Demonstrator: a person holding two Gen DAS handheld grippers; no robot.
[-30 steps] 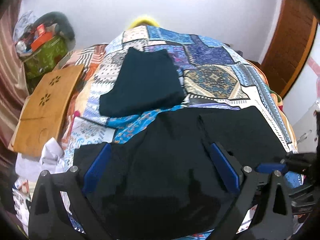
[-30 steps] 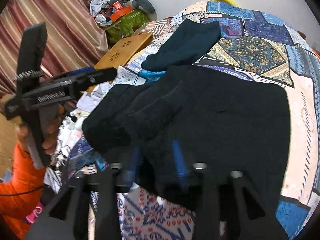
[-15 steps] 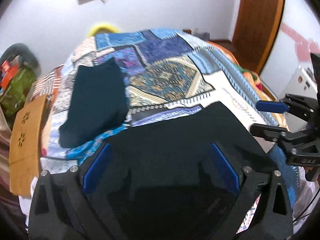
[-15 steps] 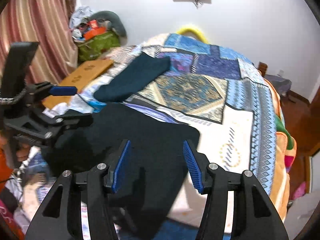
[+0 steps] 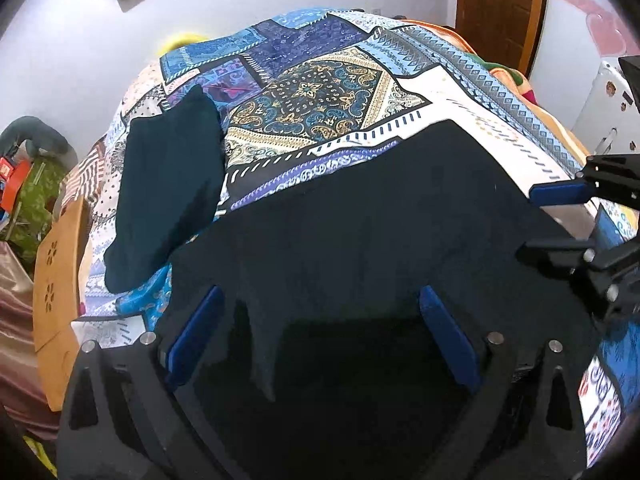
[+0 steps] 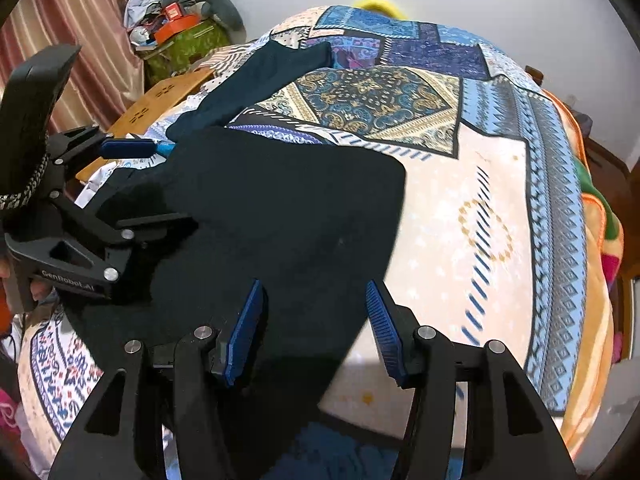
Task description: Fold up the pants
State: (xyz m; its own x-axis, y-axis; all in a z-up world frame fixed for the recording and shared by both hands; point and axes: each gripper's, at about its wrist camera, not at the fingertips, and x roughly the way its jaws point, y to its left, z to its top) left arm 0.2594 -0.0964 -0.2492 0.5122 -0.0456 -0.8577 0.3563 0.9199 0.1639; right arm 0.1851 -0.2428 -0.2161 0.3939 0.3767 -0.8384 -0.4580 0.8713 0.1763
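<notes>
Centrally, the black pants [image 5: 360, 216] lie spread on the near part of the patterned bedspread [image 5: 320, 92], one edge reaching toward the right side. Both tools hover above the cloth with jaws apart and nothing pinched: the left gripper [image 5: 320, 340] over the near-left portion, the right gripper [image 6: 316, 328] over the near-right edge. A good fold probably calls for gripping matching points on one edge, lifting evenly, and laying that edge squarely on the opposite one without dragging wrinkles. Farther left lies a dark teal folded garment [image 5: 168, 184], close to the pants' far-left corner; a wooden board [image 5: 56, 272] sits beyond the bed's left edge.
</notes>
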